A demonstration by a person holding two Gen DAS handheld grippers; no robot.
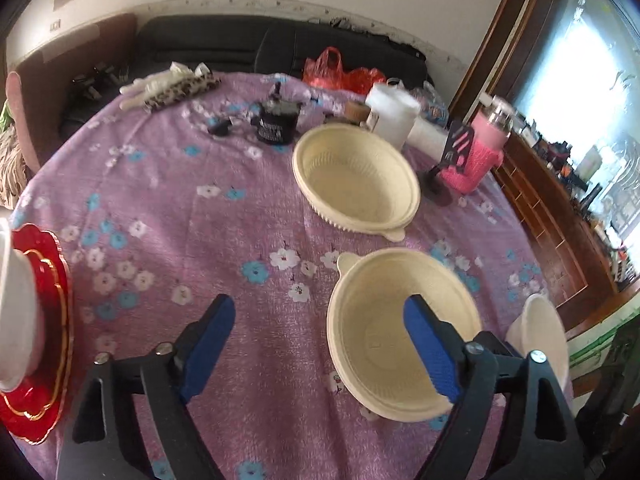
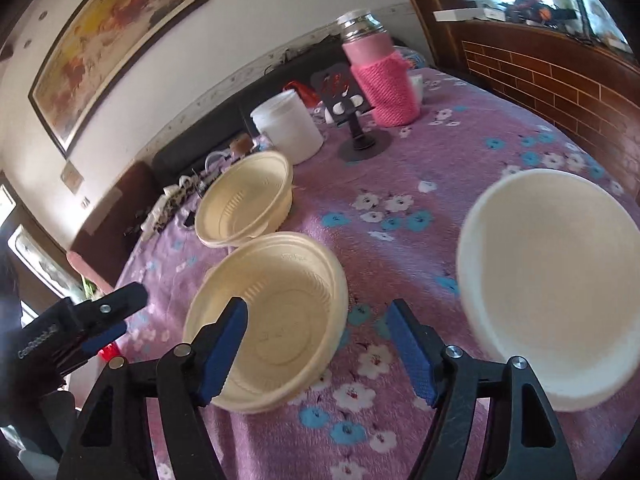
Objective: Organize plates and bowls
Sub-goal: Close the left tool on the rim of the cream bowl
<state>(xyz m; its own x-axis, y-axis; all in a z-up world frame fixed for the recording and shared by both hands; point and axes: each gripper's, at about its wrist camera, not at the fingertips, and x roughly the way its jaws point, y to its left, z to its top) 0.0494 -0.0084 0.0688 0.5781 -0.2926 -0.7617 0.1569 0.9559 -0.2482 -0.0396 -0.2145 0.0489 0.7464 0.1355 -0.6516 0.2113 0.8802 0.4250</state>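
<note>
Both grippers are held wide apart w/ nothing gripped: left gripper (image 1: 320, 344), right gripper (image 2: 314, 346). The near cream bowl (image 1: 400, 332) is seen just ahead, partly behind the left gripper's right finger. A white bowl (image 2: 556, 280) is parked to its right. Red plates (image 1: 40, 336) are stacked at the left edge of the tablecloth (image 1: 200, 220), w/ something white on top. Farther back a 2nd cream bowl (image 1: 356, 178) is set, then a pink bottle (image 1: 480, 148) beyond.
</note>
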